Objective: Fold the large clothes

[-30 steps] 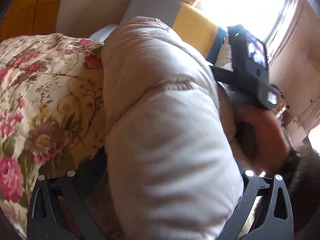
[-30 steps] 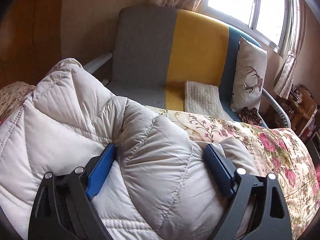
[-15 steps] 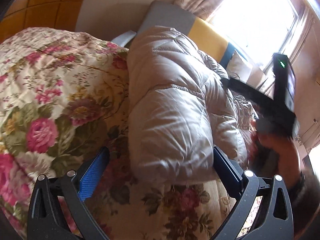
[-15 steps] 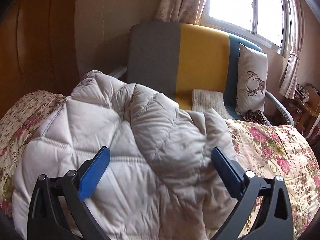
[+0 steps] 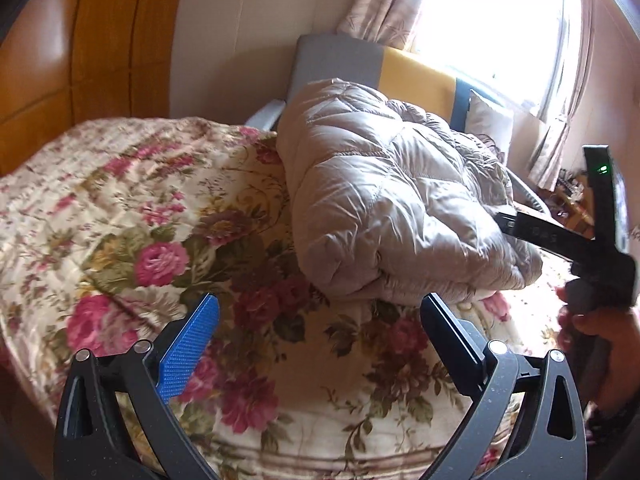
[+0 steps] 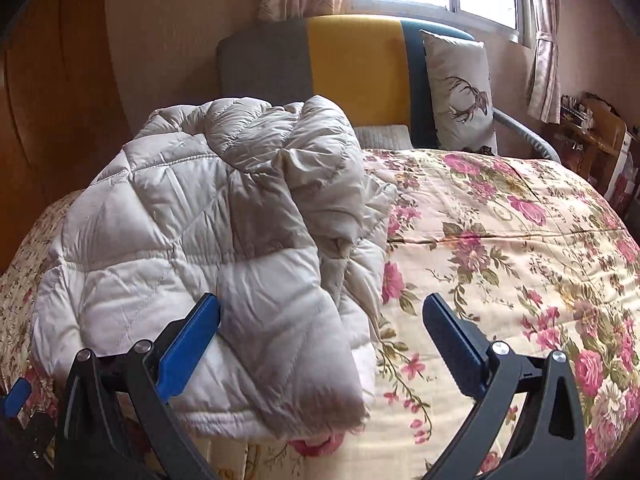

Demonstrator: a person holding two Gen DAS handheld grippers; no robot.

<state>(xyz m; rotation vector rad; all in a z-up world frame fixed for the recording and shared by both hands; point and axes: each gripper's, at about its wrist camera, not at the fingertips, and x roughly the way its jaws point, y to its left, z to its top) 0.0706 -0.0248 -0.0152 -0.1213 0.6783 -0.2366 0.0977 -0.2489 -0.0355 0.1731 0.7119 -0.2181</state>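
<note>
Currently both the left gripper and right gripper stand spread wide, holding nothing; just beyond them the quilted jacket lies bundled on the floral bedspread; probably light, puffy, slippery, so pinch a stitched hem edge.

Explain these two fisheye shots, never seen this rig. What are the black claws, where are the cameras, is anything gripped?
No robot arm here: a person holds a two-finger gripper in each hand, each with a camera looking forward along its fingers.

Left wrist view: the left gripper, jaws open, nothing between them. At the right edge you see the person's other hand on the right tool.

Right wrist view: the right gripper, jaws wide open. An edge of the padded jacket lies between them, but the pads do not press on it.

The jacket sits folded into a bundle on a floral bedspread. Behind are a grey-and-yellow chair and a deer cushion.

Nothing is held.
</note>
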